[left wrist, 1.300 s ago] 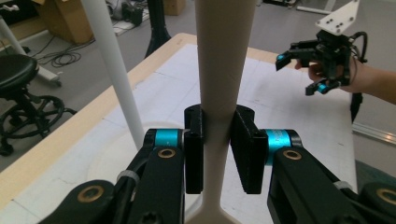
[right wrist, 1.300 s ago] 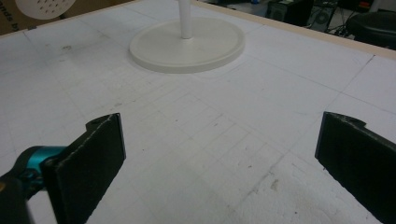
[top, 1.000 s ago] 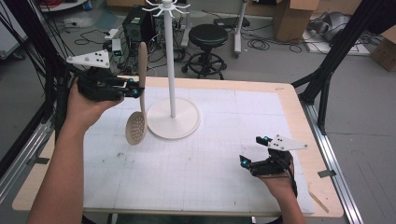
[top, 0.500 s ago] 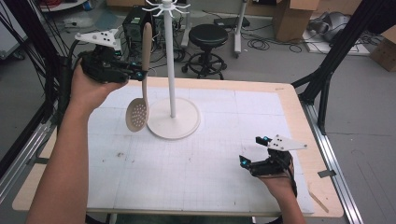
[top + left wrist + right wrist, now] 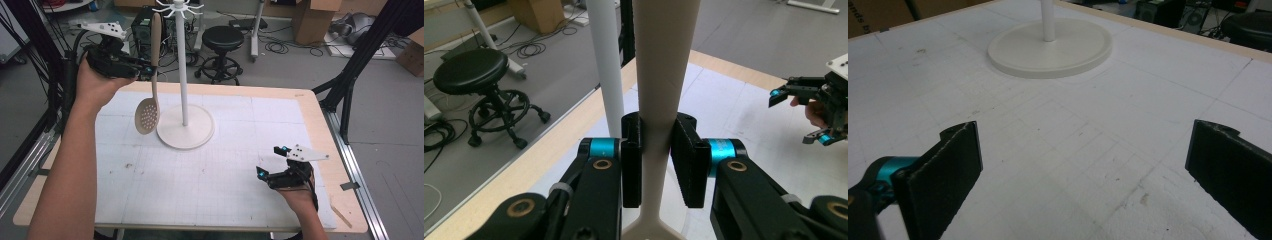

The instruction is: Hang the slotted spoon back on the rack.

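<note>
A beige slotted spoon (image 5: 148, 107) hangs upright in the air, bowl down, just left of the white hook stand (image 5: 184, 75). My left gripper (image 5: 145, 71) is shut on its handle (image 5: 659, 100), held high above the table's far left corner. The stand's pole (image 5: 606, 65) rises close behind the handle in the left gripper view. Near the table's front right, my right gripper (image 5: 267, 161) rests low with its jaws wide open and nothing between them; the same gripper (image 5: 1083, 175) faces the stand's round base (image 5: 1048, 50).
The white gridded mat (image 5: 200, 175) covers the wooden table (image 5: 325, 130). A black stool (image 5: 222, 40), cables and cardboard boxes stand on the floor beyond the far edge. Black frame legs (image 5: 350, 75) rise at the right.
My left gripper has lifted the spoon higher and carried it a little toward the stand. The right gripper has stayed put.
</note>
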A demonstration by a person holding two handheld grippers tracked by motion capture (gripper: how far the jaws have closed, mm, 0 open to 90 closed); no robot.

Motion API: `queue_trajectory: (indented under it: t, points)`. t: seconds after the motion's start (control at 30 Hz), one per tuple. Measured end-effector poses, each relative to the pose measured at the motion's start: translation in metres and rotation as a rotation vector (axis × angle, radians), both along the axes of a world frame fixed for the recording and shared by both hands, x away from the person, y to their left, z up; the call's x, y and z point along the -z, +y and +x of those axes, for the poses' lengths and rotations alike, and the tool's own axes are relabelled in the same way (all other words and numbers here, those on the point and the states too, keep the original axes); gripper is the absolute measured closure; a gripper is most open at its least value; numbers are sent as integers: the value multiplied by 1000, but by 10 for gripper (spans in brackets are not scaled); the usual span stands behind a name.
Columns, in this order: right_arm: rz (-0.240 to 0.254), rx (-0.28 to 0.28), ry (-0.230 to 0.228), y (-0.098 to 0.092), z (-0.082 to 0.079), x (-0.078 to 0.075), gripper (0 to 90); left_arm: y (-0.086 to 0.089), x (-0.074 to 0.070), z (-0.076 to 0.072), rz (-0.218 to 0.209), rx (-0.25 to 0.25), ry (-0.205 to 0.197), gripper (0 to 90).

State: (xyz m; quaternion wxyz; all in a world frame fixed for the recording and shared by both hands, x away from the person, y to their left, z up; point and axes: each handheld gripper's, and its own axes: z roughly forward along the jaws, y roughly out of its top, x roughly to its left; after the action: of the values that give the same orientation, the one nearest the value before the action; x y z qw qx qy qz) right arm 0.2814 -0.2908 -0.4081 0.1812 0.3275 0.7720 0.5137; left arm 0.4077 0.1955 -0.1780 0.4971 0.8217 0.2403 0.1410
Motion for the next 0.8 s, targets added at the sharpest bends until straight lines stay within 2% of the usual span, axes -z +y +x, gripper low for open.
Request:
queue_trajectory:
  t: [0.3, 0.47, 0.8]
  points:
    - [-3, -3, 1, 1, 0, 0, 6, -7, -3, 5, 31, -2, -1, 755]
    - [-1, -3, -1, 0, 0, 0, 6, -14, -4, 9, 58, -23, 3, 754]
    - [6, -1, -2, -1, -1, 0, 6, -17, -2, 15, 70, -55, 12, 754]
